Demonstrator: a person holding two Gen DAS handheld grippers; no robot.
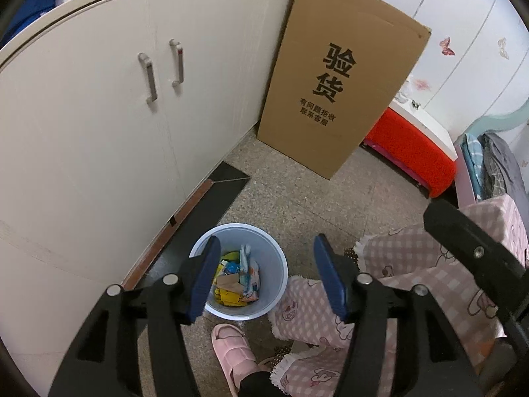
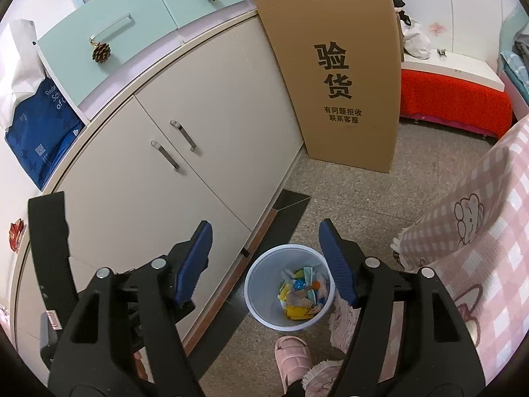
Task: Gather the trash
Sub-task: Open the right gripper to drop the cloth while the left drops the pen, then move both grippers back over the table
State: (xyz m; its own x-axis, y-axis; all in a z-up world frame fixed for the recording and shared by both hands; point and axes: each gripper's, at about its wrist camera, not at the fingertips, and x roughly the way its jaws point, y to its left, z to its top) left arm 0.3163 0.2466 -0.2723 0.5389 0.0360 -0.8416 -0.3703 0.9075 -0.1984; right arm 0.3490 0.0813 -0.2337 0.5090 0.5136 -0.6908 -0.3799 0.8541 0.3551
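Observation:
A pale blue trash bin [image 1: 274, 264] stands on the speckled floor by the cabinet base; it also shows in the right wrist view [image 2: 261, 284]. Several colourful wrappers [image 1: 236, 281] lie inside it, and they show in the right wrist view too [image 2: 302, 294]. My left gripper [image 1: 266, 279] is open and empty, held above the bin. My right gripper [image 2: 267, 261] is open and empty, also above the bin, slightly to its left.
A cream cabinet [image 1: 99, 125] stands to the left. A tall cardboard box [image 1: 337, 79] leans at its end. A pink checked tablecloth [image 1: 413, 281] hangs at the right. A pink slipper [image 1: 231, 347] is in front of the bin. A red bench [image 2: 453, 99] is behind.

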